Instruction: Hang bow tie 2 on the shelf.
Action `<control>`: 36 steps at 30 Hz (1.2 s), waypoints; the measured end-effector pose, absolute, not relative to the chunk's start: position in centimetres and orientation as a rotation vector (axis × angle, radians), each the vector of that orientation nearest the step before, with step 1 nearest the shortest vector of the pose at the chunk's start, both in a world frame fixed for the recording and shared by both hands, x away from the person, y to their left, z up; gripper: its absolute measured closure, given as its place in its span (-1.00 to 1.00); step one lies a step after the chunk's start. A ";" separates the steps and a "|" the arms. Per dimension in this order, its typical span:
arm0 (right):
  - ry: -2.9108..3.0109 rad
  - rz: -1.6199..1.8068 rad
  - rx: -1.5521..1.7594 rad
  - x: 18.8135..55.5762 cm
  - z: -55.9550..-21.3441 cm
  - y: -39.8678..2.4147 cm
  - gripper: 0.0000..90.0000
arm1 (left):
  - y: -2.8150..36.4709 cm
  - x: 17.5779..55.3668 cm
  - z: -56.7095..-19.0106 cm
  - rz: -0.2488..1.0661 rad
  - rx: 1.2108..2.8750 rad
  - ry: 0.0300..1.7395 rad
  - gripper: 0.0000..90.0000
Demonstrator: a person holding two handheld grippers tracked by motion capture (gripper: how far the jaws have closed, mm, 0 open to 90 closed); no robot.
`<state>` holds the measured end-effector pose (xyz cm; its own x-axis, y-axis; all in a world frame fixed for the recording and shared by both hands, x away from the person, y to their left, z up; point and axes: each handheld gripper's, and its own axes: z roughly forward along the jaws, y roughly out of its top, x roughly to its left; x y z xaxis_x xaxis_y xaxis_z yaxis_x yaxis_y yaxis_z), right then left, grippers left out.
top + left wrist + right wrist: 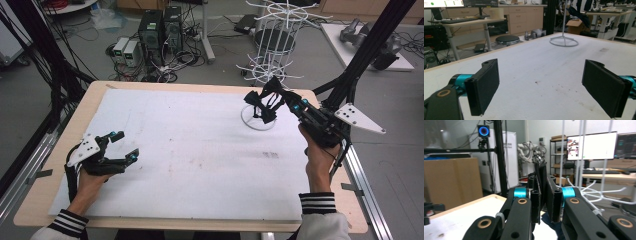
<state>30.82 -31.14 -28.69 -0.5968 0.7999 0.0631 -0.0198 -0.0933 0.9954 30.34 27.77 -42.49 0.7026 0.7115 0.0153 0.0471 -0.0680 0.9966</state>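
Holding a black bow tie in your right hand-held gripper, you had the jaws clamped tight on the fabric, and the tie hung in the air above the white round base of the wire stand at the far right of the worktop. In the right gripper view the dark cloth sat pinched between the two pads, with white wire arms of a rack just beyond. Judgement: the tie looked light, soft and floppy, not fragile, likely to droop and twist on either side of the pinch; a hold near the centre knot seemed best for keeping the wings level, while a hold on a wing or the strap would probably let it swing. Your left hand-held gripper rested low near the left edge, jaws spread wide with nothing between them, bare white surface showing between the pads. The worktop was a wooden board covered by a white sheet with faint scuffs and small dark specks. Around it: grey floor, computer towers with tangled cables, a white wire rack behind the board, desks and monitors.
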 end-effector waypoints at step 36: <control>1.443 1.619 1.032 32.6 -28.9 -34.7 0.87 | 28.3 30.3 -42.5 0.614 1.558 0.637 -0.67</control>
